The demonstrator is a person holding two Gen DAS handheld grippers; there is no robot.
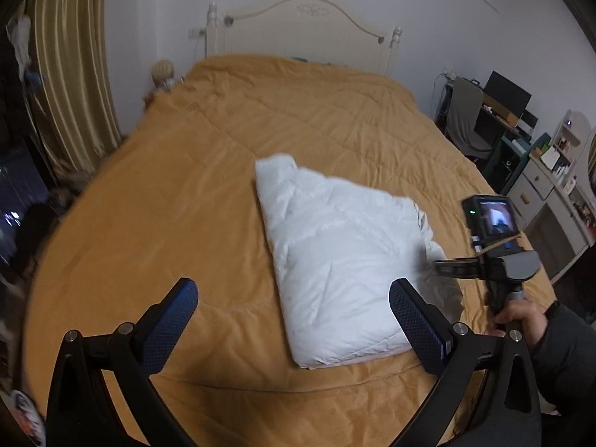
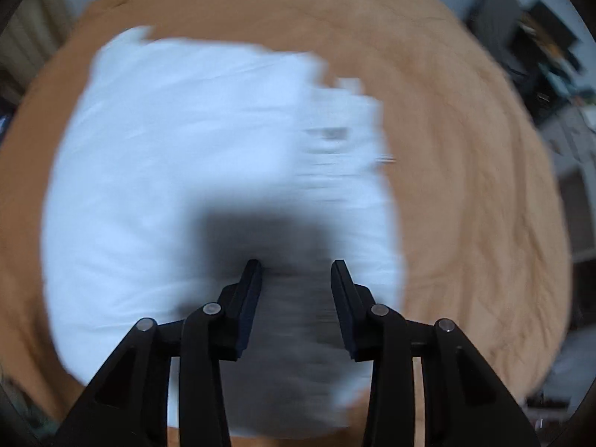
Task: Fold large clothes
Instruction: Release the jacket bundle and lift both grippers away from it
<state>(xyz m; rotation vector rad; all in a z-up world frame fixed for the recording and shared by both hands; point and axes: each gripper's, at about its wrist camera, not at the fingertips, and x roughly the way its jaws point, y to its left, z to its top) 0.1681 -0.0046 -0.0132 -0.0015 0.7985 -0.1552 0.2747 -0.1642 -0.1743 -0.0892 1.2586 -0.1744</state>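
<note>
At centre frame on the orange bedspread (image 1: 186,205) lies the white padded jacket (image 1: 335,253), already folded compact, left gripper (image 1: 294,316) wide open and empty, right gripper (image 2: 296,272) parted above it, looking nearly finished.

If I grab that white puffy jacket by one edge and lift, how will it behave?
The jacket looks quilted and puffy, so it is probably light for its bulk. It is soft, so lifting one edge would likely let the fold flop open. Its smooth shell may slip between the pads unless pinched deep.
</note>
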